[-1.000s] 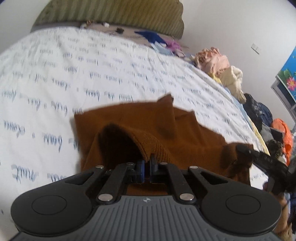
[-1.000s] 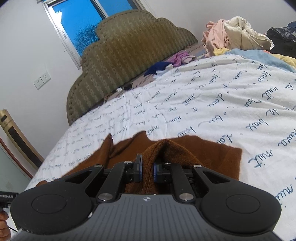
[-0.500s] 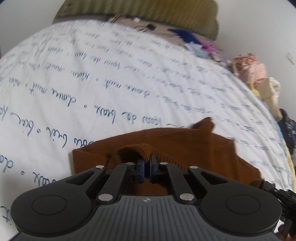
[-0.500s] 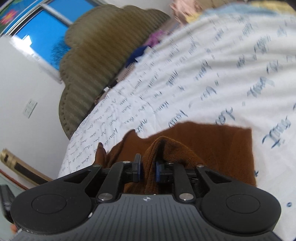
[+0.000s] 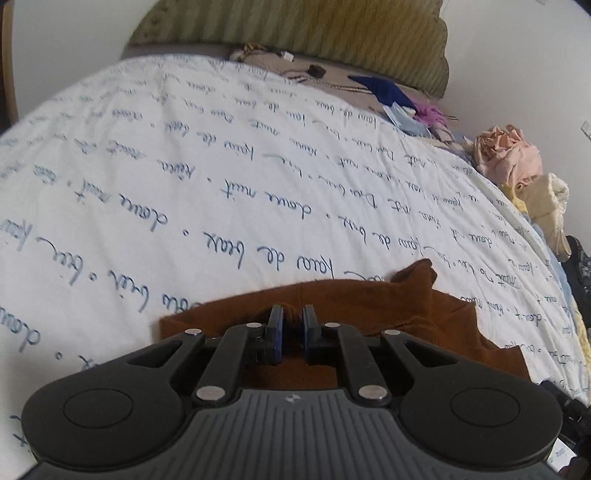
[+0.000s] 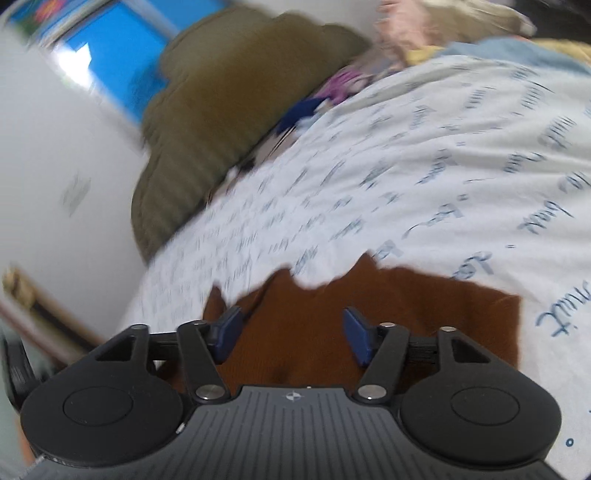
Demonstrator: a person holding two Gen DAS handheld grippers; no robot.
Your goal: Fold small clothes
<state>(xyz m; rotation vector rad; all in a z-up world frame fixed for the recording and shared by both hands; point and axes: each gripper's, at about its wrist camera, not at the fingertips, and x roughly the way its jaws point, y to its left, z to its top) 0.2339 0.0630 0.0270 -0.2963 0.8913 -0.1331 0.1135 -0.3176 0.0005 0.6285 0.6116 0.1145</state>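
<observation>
A brown knit garment (image 5: pixel 369 306) lies folded flat on the white bedspread with blue script (image 5: pixel 184 166). My left gripper (image 5: pixel 291 325) sits low over its near edge, its blue pads a narrow gap apart, with a bit of brown fabric showing between them. In the right wrist view the same brown garment (image 6: pixel 406 314) lies flat under my right gripper (image 6: pixel 291 332), whose jaws stand wide apart and hold nothing. The right view is blurred by motion.
An olive padded headboard (image 5: pixel 295 26) stands at the far end. Blue and purple clothes (image 5: pixel 388 94) lie near it. A pile of pink and cream clothes (image 5: pixel 517 166) sits along the right edge. A window (image 6: pixel 110 48) is at left.
Both grippers carried the lifted fold of the garment forward and down onto the bed. The right gripper has opened wide and let go. The left pads have parted slightly.
</observation>
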